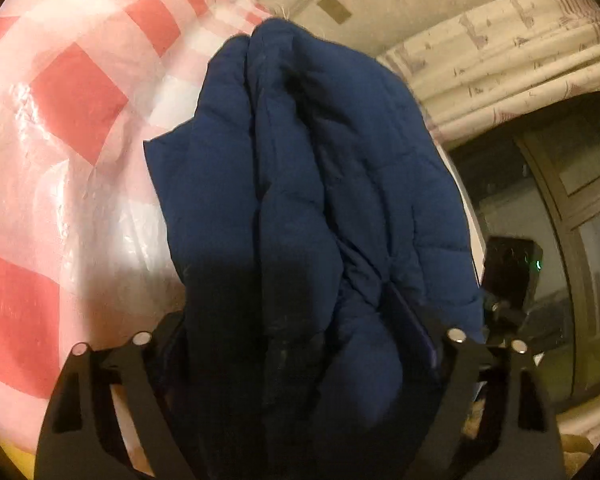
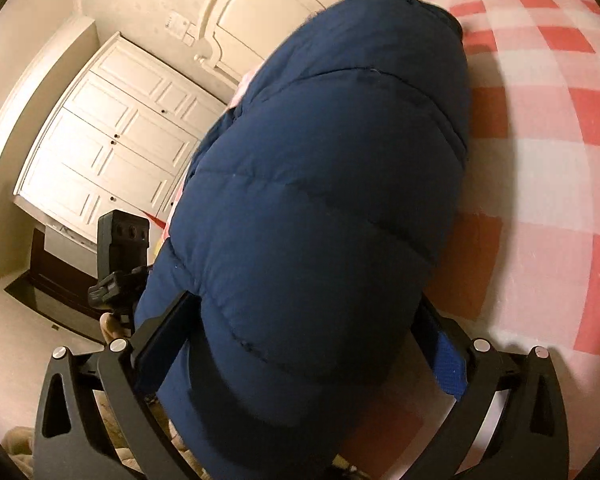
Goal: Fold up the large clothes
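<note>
Navy puffer jacket [image 1: 316, 184] bunched on the checked bed cover [image 1: 72, 92], running toward 12 o'clock. Left tool [image 1: 300, 344] and right tool [image 2: 300, 340] both wide, straddling padding, grip uncertain. Pinch thinner edges, press air out, align seams.

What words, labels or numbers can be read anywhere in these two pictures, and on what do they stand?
None can be read.
Curtain: a printed pattern, too blurred to tell whether it holds lettering.
Black device beside the blue puffer jacket: a green light, no legible text.
Wall plates near the door: too small to read.
Checked cover: pattern only.
</note>
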Demonstrator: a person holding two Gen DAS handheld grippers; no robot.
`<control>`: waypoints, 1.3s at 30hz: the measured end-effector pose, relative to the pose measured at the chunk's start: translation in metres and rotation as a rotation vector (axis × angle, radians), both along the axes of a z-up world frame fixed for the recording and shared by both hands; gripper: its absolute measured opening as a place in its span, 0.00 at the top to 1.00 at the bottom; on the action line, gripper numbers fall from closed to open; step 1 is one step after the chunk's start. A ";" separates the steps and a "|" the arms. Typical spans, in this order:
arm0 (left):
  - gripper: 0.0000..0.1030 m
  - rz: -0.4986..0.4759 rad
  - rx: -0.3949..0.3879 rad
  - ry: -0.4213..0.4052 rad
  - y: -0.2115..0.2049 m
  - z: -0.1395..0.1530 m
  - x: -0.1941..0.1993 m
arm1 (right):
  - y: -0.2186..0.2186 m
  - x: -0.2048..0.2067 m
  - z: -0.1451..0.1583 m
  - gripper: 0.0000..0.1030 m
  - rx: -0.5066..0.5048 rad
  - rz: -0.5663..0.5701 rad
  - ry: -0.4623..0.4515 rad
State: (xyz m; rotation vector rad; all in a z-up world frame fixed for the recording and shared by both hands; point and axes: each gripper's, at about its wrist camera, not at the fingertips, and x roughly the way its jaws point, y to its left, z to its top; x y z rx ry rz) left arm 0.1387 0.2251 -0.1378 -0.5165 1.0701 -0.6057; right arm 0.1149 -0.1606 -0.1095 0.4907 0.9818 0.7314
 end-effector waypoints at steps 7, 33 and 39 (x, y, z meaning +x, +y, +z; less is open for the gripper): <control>0.56 0.056 0.016 -0.179 -0.027 0.035 -0.018 | -0.003 -0.024 0.020 0.23 -0.078 -0.060 -0.221; 0.42 0.060 0.080 -0.274 -0.217 0.023 0.155 | -0.172 0.093 0.056 0.07 -0.463 -0.587 -0.327; 0.39 0.165 0.078 -0.314 -0.203 0.039 0.140 | -0.075 0.081 0.069 0.10 -0.645 -0.348 -0.522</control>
